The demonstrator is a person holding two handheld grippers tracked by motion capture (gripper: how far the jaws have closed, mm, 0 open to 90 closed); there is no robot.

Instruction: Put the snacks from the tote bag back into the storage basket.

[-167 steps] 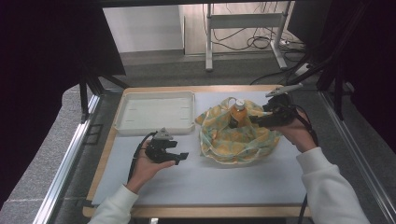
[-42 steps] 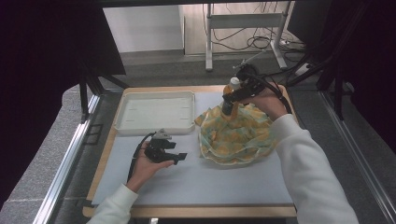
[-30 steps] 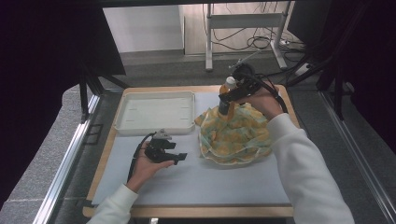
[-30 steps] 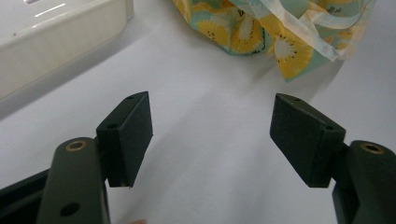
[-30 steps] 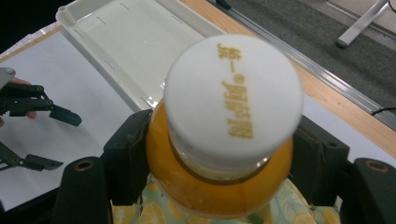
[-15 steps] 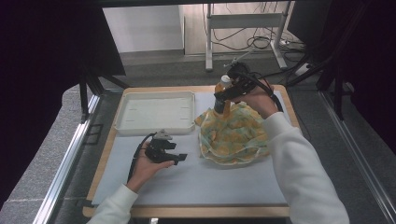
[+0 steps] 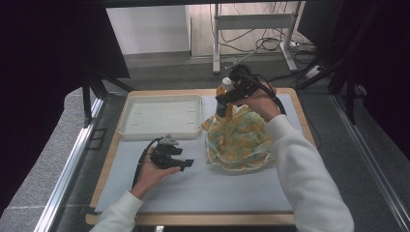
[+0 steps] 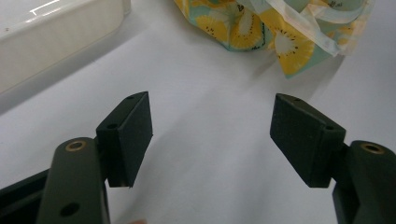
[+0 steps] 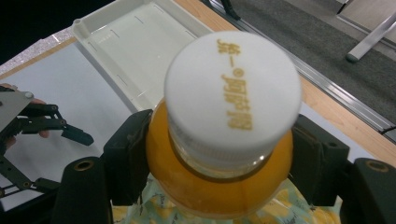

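Observation:
A bottle of orange drink [image 9: 219, 186] with a white cap [image 9: 232, 93] sits between the jaws of my right gripper [image 9: 219, 175], which is shut on its shoulder. In the high view the right gripper [image 7: 223, 100] holds the bottle [image 7: 224, 88] upright in the air, over the far edge of a fruit-print bag [image 7: 239, 140]. My left gripper [image 7: 186, 163] rests on the white mat, left of the bag. Its jaws stand open with nothing between them [image 8: 210, 133], and the bag's corner [image 8: 285, 42] lies just ahead.
A shallow white tray [image 7: 126, 118] lies at the back left of the mat [image 7: 203, 188], with its rim at the upper left of the left gripper view [image 8: 60, 46]. The wooden table edge [image 7: 302, 113] runs past the bag on the right.
The right gripper has lifted the bottle out of the bag and carried it up and to the left, towards the tray. The left gripper has stayed in place.

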